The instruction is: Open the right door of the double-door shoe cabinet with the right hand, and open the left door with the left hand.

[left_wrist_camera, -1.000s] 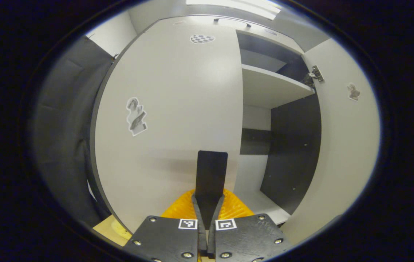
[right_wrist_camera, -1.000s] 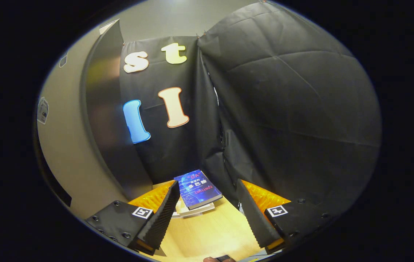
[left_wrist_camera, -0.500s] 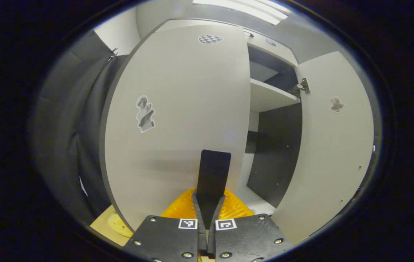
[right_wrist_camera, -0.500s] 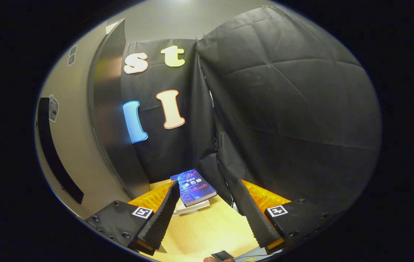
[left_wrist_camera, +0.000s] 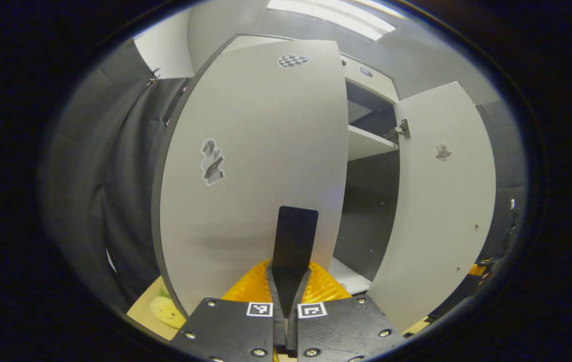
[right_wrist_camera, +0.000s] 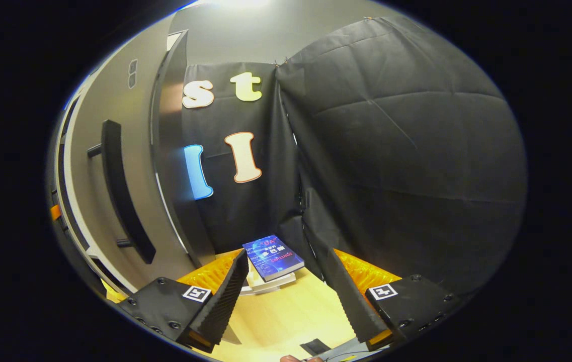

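In the left gripper view the cabinet's pale left door [left_wrist_camera: 255, 166] stands partly swung out, stickers on its face. My left gripper [left_wrist_camera: 288, 276] is shut on that door's black handle [left_wrist_camera: 294, 236], which rises end-on between the fingers. To the right the cabinet is open, with a white shelf [left_wrist_camera: 369, 143] and dark inner walls. The right door [left_wrist_camera: 441, 211] stands wide open, its inner face and hinge showing. In the right gripper view that right door [right_wrist_camera: 89, 201] curves along the left edge with its black bar handle [right_wrist_camera: 119, 196]. My right gripper [right_wrist_camera: 286, 296] is open and apart from it, holding nothing.
A blue book [right_wrist_camera: 271, 256] lies on a white stack on the wooden tabletop [right_wrist_camera: 286, 322] ahead of the right gripper. Black cloth walls close in behind it and to the right. A yellow plush toy [left_wrist_camera: 167, 309] lies by the left door's lower corner.
The left door has swung further out with my left gripper on its handle. The right gripper view has shifted, bringing the right door's handle into sight at the left.
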The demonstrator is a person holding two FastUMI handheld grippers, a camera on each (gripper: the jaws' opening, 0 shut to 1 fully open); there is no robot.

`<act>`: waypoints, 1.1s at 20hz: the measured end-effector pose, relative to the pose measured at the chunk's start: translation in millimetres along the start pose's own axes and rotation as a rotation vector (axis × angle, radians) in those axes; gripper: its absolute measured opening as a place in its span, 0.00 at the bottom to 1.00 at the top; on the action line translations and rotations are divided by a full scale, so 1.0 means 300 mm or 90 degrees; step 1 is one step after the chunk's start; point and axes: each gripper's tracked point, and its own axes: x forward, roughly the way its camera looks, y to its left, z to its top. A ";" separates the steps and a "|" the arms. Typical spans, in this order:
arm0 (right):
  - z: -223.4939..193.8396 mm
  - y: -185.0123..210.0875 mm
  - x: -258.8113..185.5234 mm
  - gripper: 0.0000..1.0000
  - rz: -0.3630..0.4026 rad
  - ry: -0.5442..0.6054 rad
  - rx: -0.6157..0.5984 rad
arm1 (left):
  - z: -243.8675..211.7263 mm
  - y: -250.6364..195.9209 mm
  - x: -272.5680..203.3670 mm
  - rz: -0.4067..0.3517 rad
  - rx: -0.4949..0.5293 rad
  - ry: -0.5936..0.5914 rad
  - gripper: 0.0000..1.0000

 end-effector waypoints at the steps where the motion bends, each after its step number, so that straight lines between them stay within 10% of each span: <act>1: -0.013 0.012 -0.012 0.98 0.002 0.005 0.005 | 0.006 0.003 0.001 0.000 -0.002 0.001 0.04; 22: -0.035 0.108 -0.045 0.98 0.043 0.012 -0.012 | 0.022 0.035 -0.037 0.058 0.004 -0.016 0.03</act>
